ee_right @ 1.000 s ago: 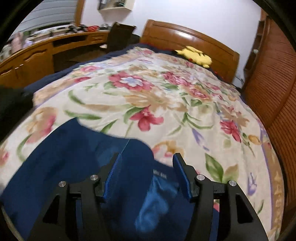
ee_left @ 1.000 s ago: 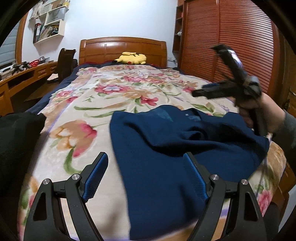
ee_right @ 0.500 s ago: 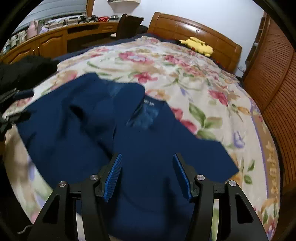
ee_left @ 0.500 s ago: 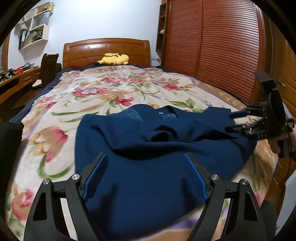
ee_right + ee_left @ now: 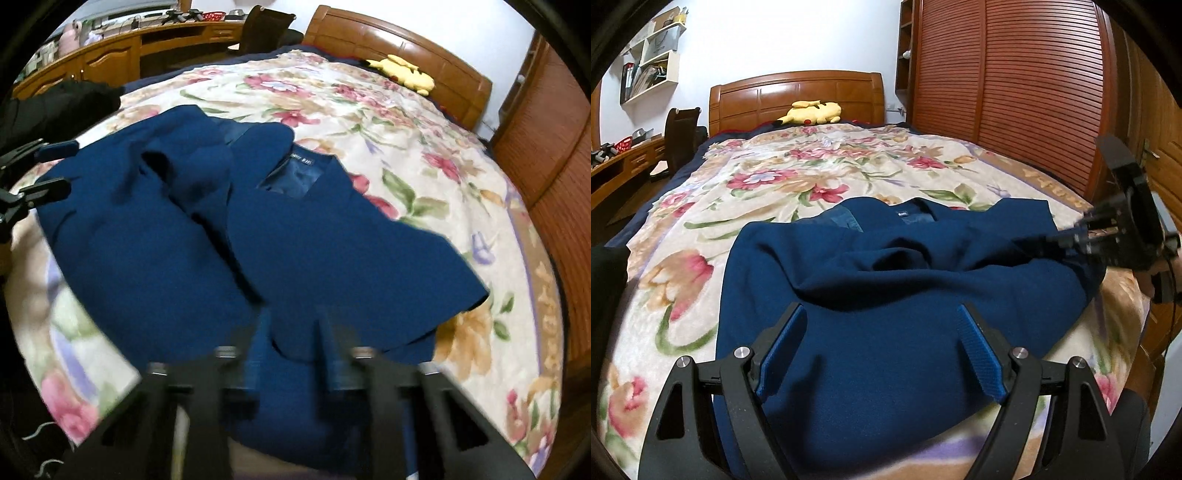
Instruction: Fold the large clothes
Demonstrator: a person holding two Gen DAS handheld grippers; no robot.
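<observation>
Right fingers point(image 5: 291, 354) blurred on navy garment point(image 5: 295, 240), sharper leftward

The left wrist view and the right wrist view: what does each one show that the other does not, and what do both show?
Only the left wrist view shows the wall shelves, the louvred wardrobe doors in full, and the right gripper from the side, its jaws just closing on the edge of the blue garment.

Only the right wrist view shows the long wooden desk and the black clothing clearly.

Both show the floral blanket, the yellow plush toy and the open left gripper.
</observation>
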